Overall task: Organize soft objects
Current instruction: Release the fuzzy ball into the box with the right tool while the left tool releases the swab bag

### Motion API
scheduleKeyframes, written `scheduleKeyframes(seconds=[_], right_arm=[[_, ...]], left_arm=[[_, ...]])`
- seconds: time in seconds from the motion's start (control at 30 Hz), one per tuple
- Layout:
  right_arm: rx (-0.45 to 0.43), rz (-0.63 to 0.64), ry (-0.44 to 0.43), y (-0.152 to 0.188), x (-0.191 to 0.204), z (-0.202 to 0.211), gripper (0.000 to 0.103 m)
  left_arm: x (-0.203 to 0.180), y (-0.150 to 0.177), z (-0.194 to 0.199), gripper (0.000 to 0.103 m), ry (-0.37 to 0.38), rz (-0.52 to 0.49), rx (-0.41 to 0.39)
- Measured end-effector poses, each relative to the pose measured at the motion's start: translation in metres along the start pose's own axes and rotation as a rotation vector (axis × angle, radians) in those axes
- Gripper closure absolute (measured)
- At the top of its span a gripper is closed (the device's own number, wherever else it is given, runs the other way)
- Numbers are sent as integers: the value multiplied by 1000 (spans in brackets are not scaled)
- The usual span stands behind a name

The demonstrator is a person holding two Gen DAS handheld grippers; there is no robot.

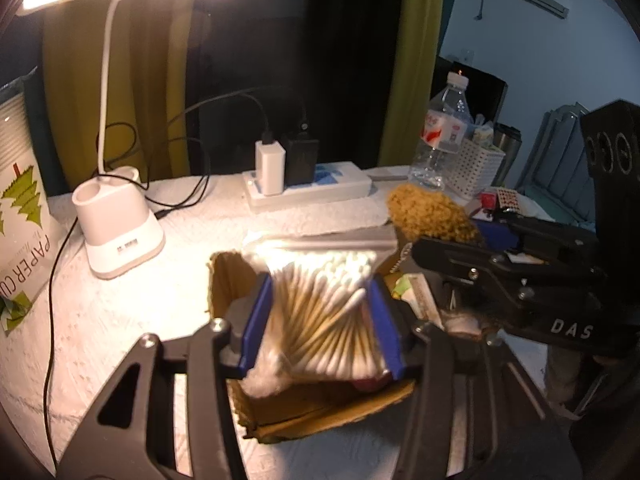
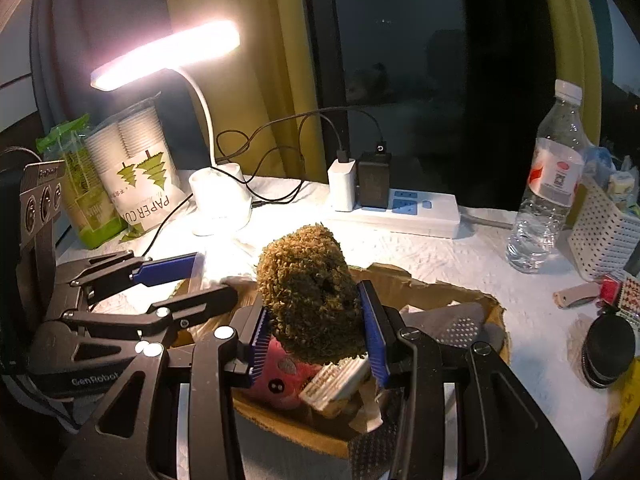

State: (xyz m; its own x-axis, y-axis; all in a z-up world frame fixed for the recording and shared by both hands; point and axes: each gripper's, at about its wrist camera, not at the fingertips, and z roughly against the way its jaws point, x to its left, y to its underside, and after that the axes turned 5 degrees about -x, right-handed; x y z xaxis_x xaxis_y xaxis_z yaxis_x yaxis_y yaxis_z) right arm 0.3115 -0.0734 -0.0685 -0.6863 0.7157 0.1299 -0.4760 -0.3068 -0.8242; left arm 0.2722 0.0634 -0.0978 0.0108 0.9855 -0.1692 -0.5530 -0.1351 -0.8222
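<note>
My left gripper is shut on a clear bag of cotton swabs and holds it over an open cardboard box. My right gripper is shut on a brown fuzzy soft object, held above the same box. The box holds a pink soft item, a white ribbed piece and other small things. The right gripper and its fuzzy object show at the right of the left wrist view. The left gripper shows at the left of the right wrist view.
A lit desk lamp, a paper cup pack, a power strip with chargers and cables stand at the back. A water bottle, a white perforated basket and small items lie at the right.
</note>
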Motion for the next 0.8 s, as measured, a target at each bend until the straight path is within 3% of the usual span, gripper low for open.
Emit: scheduleKeyframes(seconds=[0.13, 0.2, 0.27, 0.8], right_arm=[[-6, -19, 1, -1, -2, -3, 56], [-8, -24, 8, -1, -3, -2, 54], [-12, -31, 16, -2, -5, 0, 53], [-48, -30, 51, 5, 5, 43, 53]], left_arm=[[-1, 0, 0, 48, -9, -5, 1], [0, -1, 1, 32, -15, -1, -2], [2, -1, 4, 28, -16, 8, -11], [-10, -6, 51, 28, -27, -9, -81]])
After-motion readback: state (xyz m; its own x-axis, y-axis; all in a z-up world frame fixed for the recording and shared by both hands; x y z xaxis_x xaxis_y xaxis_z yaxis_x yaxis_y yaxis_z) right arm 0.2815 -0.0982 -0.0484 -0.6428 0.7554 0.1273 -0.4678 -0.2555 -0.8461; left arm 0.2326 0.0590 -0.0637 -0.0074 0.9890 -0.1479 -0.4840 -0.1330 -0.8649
